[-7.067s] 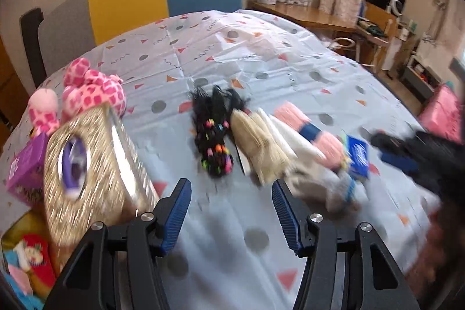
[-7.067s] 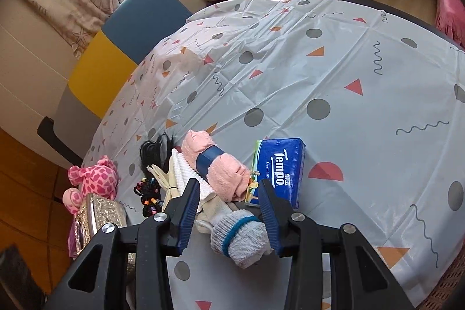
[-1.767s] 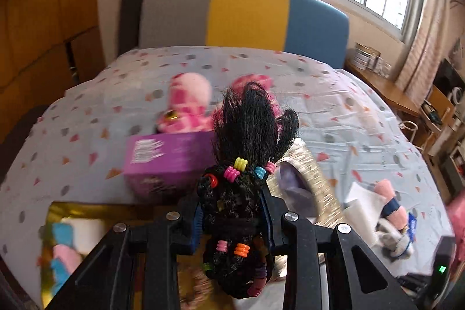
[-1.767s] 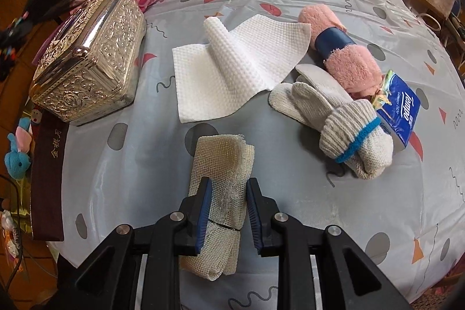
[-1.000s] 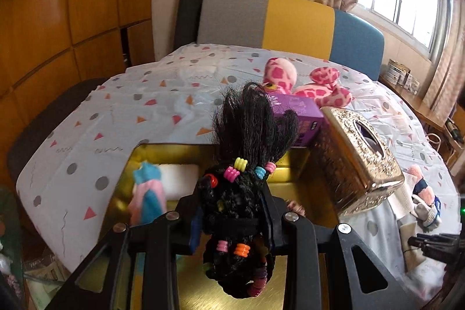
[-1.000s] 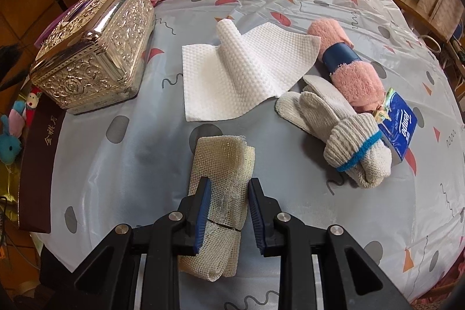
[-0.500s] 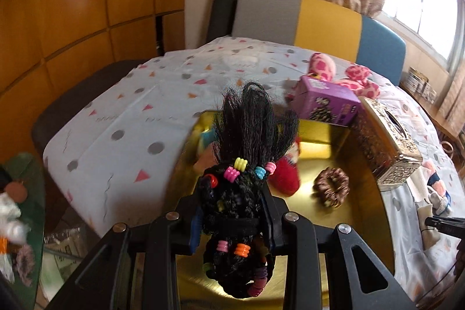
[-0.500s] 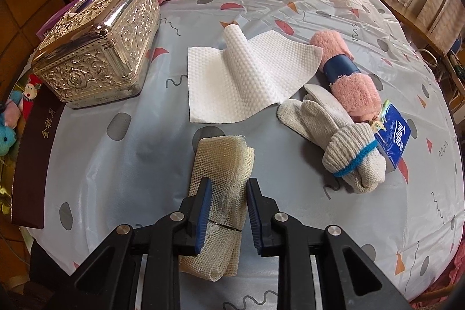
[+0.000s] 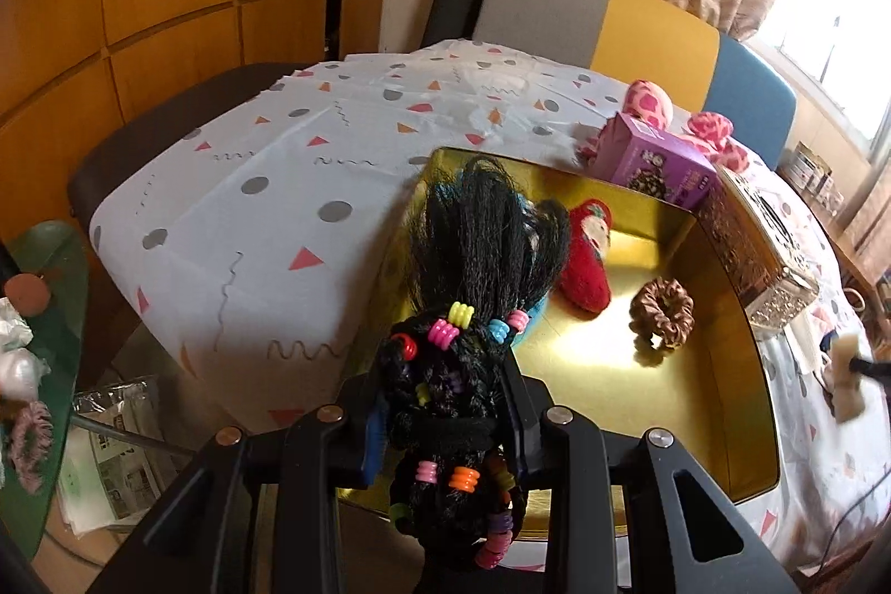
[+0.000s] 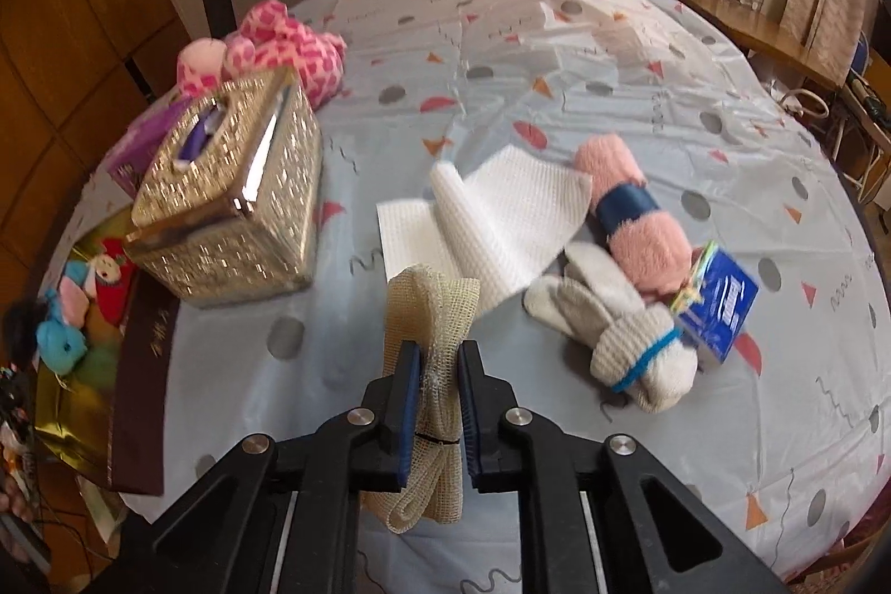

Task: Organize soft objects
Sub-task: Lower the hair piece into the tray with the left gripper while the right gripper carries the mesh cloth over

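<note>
Two hand-held grippers worked over a bench draped in a pale cloth printed with dots and triangles. Largest of the things on it was a gold tray at the bench's edge, holding a red plush toy, a brown scrunchie and a blue plush toy. An ornate silver tissue box stood just beside the tray, with a purple box and a pink spotted plush toy behind it. Near the middle of the bench lay a white waffle cloth, one edge curled up. Right of it lay a pink fluffy roll with a blue band, touching a grey knitted glove, with a blue tissue packet against them. The left hand-held gripper was closed tight on a black braided hairpiece with coloured beads, held up over the near corner of the tray. The right hand-held gripper was clamped on a folded beige mesh cloth, its far end raised above the bench, in front of the white cloth.
</note>
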A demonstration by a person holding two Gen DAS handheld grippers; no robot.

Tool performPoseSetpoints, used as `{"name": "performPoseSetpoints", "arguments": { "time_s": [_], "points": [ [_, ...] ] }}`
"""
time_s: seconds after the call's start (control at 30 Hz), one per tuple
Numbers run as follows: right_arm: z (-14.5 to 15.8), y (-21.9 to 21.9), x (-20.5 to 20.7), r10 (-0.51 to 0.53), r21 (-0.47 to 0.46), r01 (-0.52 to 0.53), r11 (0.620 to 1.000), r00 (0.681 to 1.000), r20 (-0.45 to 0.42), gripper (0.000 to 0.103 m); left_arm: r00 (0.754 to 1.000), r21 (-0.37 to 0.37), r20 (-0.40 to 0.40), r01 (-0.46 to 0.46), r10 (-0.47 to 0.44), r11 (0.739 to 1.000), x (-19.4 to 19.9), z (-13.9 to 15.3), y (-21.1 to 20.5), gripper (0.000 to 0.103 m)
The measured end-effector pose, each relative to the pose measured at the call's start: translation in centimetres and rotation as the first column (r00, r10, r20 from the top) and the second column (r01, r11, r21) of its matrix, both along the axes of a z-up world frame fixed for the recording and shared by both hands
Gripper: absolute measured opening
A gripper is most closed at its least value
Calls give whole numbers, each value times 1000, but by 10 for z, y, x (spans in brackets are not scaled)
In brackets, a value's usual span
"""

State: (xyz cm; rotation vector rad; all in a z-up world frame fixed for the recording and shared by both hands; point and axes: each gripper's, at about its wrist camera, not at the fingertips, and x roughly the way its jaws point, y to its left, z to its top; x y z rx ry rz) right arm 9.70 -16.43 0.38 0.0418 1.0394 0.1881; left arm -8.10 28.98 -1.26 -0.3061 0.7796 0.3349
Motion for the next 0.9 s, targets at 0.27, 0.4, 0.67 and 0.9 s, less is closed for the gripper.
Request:
{"name": "performPoseSetpoints", "arguments": {
  "time_s": [0.27, 0.4, 0.67, 0.9],
  "points": [
    [24, 12, 52, -29, 2, 29, 1000, 999, 32, 12, 998, 2, 7, 62, -62, 998, 5, -3, -17, 33],
    [35, 32, 85, -28, -24, 30, 999, 998, 55, 12, 998, -5, -4, 69, -69, 998, 7, -7, -18, 34],
    [61, 97, 124, 35, -120, -17, 993, 989, 147, 12, 997, 12, -20, 77, -77, 997, 11, -11, -20, 34],
    [81, 157, 129, 142, -149, -112, 982, 967, 211, 12, 996, 24, -39, 77, -76, 997, 14, -15, -21, 34]
  ]
}}
